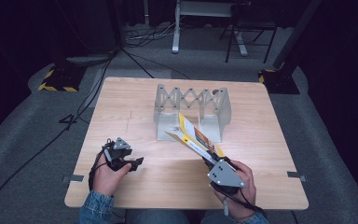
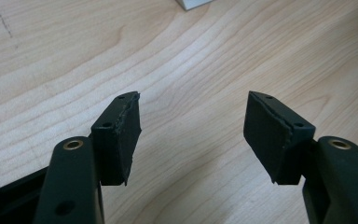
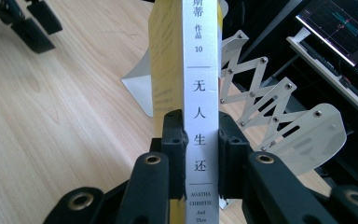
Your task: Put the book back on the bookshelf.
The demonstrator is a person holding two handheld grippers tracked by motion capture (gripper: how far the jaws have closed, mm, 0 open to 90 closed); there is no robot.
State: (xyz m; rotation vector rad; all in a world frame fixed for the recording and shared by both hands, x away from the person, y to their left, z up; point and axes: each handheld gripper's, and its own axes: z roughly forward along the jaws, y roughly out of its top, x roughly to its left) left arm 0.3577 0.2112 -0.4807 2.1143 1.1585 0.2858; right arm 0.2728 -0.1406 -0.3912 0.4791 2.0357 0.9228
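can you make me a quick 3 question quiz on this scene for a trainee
1. True or false: the right gripper is shut on the book.
2. What stands on the table just beyond the book?
A. a grey extendable book rack
B. a stack of plates
C. a blue bucket
3. Fill in: the left gripper has its jaws ____ with nothing between them.

Key
1. True: its pads press on both covers, either side of the white spine.
2. A: the book rack, with its scissor-lattice back, stands at the middle of the table.
3. Open: only bare wood shows between the jaws.
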